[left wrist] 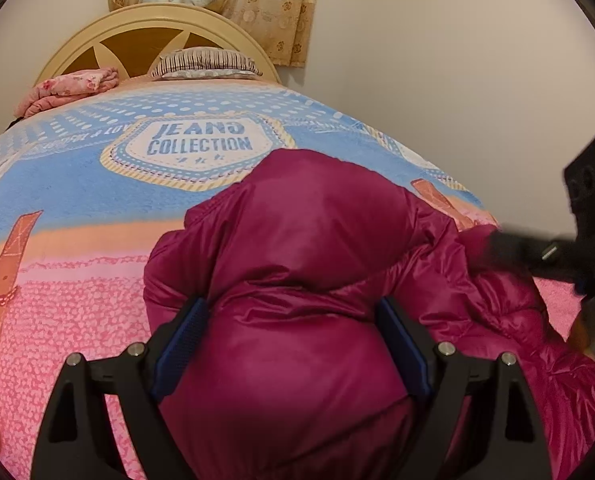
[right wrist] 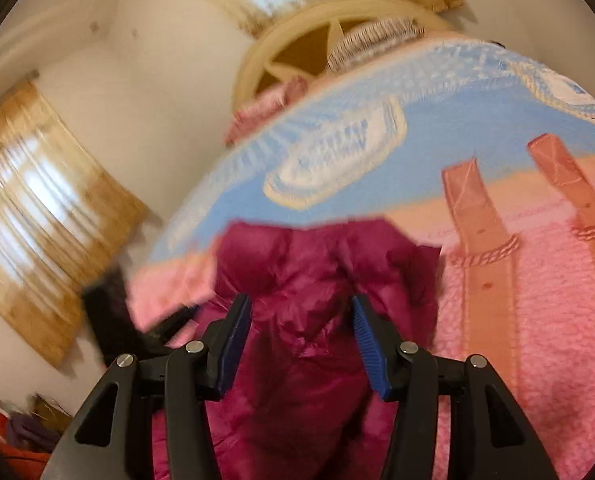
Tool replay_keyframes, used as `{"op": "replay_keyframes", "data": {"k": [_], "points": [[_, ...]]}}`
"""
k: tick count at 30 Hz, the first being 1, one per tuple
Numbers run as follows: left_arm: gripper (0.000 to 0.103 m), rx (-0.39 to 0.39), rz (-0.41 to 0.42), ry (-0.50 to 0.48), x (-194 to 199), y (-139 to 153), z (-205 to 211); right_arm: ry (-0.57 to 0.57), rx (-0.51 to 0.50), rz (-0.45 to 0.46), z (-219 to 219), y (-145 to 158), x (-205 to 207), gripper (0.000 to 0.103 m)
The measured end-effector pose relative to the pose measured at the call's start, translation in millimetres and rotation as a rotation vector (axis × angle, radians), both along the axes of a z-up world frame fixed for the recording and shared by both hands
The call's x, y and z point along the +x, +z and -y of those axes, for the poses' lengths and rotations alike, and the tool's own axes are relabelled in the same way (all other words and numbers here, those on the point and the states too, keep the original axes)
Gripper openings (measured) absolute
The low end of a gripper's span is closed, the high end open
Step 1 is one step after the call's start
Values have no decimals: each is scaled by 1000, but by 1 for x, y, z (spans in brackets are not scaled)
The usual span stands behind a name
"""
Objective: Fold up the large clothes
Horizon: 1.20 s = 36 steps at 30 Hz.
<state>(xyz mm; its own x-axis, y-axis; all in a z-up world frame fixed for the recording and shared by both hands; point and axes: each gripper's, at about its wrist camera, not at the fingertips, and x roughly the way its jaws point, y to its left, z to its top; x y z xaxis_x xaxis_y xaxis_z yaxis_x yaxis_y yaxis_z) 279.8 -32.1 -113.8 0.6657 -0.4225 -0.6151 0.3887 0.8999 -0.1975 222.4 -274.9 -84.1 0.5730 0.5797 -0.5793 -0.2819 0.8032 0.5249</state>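
One magenta puffer jacket is lying bunched on the bed, filling the lower middle of the left wrist view and spilling toward the lower right. The left gripper is standing with its two blue-padded fingers spread wide, one on each side of a puffed fold of the jacket; the pads are sitting against the fabric, but whether they are squeezing it cannot be told. At the right edge of that view the right gripper is showing as a blurred black shape reaching over the jacket, with part of a hand below it. In the right wrist view, which is smeared by motion, the right gripper is pointing down at the same jacket in the lower middle, its two fingers parted about halfway with crumpled fabric between them; the pads are not visibly pinching it. One bedspread, blue above and pink below, is covering the bed, with two orange strap prints at the right of the right wrist view. At the top of the left wrist view there are one striped pillow, one folded floral blanket, one rounded headboard and one curtain.
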Motion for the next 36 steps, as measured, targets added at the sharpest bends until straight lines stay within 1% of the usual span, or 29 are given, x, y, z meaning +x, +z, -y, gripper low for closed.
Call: {"op": "replay_keyframes", "data": {"k": [1, 2, 3, 4, 6, 7, 8, 10, 11, 13, 14, 18, 21, 25, 28, 33, 36], "points": [[88, 6, 1, 4, 1, 0, 1, 8, -22, -22, -7, -7, 5, 52], [88, 11, -1, 7, 1, 0, 1, 12, -46, -35, -14, -9, 8, 50], [88, 17, -4, 13, 2, -1, 1, 11, -74, -29, -18, -12, 8, 28], [89, 20, -6, 15, 2, -1, 1, 4, -86, -13, -19, -11, 7, 19], [89, 29, -10, 23, 3, 0, 3, -48, -88, 33, -13, -8, 0, 13], [91, 36, -12, 27, 3, 1, 5, -75, -93, 53, -11, -7, -3, 11], [91, 47, -13, 31, 2, 1, 8, -102, -99, 70, -12, -4, -6, 11], [96, 85, -14, 39, 1, 2, 17, -181, -116, 82, -5, -7, -15, 10], [97, 124, -15, 47, 2, 2, 24, -215, -120, 74, -4, -11, -17, 10], [99, 169, -19, 50, 4, 1, 33, -289, -104, 12, 5, -28, -20, 10], [100, 188, -21, 51, 4, 1, 36, -307, -101, -9, 6, -33, -16, 10], [102, 250, -18, 55, 4, -3, 44, -374, -76, -48, 11, -47, -19, 9], [103, 261, -30, 62, 7, -9, 45, -373, -59, -66, 14, -52, -20, 9], [103, 240, -73, 63, 16, -17, 45, -351, -91, -86, 10, -57, -5, 9], [103, 226, -99, 58, 20, -21, 44, -348, -93, -88, 9, -58, -4, 9], [103, 250, -95, 65, 17, -21, 49, -351, -116, -86, 4, -55, -5, 9], [103, 268, -84, 73, 13, -20, 51, -352, -146, -83, 1, -53, -7, 9]]}}
